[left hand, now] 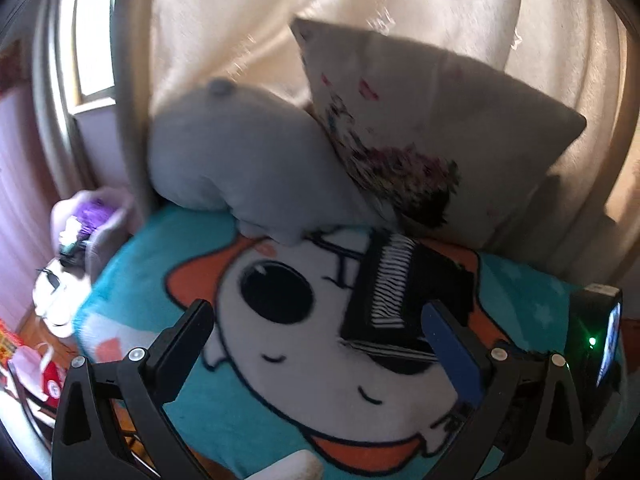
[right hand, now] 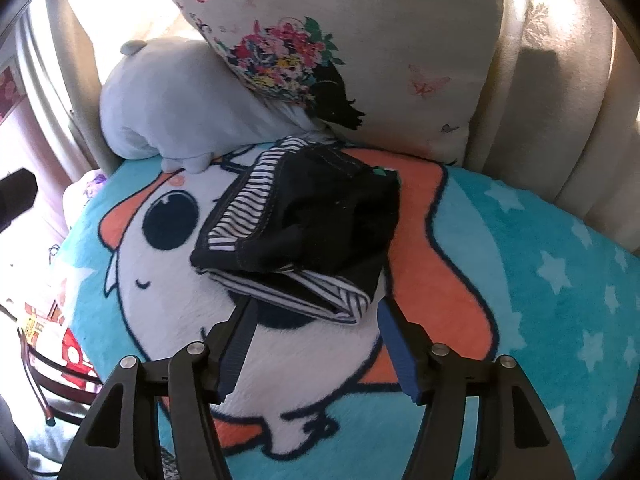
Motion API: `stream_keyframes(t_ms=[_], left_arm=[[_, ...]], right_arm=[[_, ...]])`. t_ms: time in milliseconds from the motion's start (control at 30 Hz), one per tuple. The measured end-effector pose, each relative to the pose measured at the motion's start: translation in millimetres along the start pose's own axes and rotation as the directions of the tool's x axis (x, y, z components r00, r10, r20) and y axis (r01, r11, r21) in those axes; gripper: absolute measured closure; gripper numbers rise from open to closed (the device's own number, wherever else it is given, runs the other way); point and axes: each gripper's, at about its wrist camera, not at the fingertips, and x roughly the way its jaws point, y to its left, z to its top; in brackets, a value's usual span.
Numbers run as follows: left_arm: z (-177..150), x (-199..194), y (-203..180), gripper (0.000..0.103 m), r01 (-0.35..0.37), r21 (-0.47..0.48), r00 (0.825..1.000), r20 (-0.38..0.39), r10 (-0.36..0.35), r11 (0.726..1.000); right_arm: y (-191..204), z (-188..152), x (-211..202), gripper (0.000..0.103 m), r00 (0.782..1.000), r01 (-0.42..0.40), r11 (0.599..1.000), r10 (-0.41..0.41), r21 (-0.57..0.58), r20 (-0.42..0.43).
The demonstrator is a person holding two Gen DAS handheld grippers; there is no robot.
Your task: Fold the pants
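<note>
The pants (right hand: 304, 224) are black with a black-and-white striped lining. They lie folded in a compact bundle on a teal cartoon blanket (right hand: 540, 280). In the left wrist view the pants (left hand: 396, 292) lie ahead and to the right. My left gripper (left hand: 320, 320) is open and empty above the blanket, left of the bundle. My right gripper (right hand: 316, 312) is open and empty, its fingertips just short of the bundle's near edge.
A grey plush toy (right hand: 176, 108) and a floral pillow (right hand: 360, 40) lean at the back, close behind the pants. A phone-like device (left hand: 608, 340) with a green light stands at the right. Clutter and a red box (left hand: 52, 384) lie off the blanket's left edge.
</note>
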Motion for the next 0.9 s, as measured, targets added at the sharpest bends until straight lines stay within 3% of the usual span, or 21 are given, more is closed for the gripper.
stream_keyframes(t_ms=[300, 633, 900], left_arm=[[4.3, 36.4, -0.7, 0.000, 0.056, 0.034, 0.993, -0.106, -0.052, 0.998], [10.9, 66.7, 0.7, 0.000, 0.131, 0.035, 0.975, -0.187, -0.122, 0.991], [7.4, 85.9, 6.2, 0.000, 0.147, 0.014, 0.957, -0.256, -0.138, 0.989]], right_arm=[[-1.2, 6.3, 17.7, 0.036, 0.999, 0.041, 0.998, -0.039, 0.044, -0.037], [-2.7, 14.2, 28.0, 0.035, 0.994, 0.090, 0.993, -0.086, 0.071, -0.061], [0.7, 16.7, 33.3, 0.035, 0.992, 0.104, 0.992, -0.099, 0.072, -0.073]])
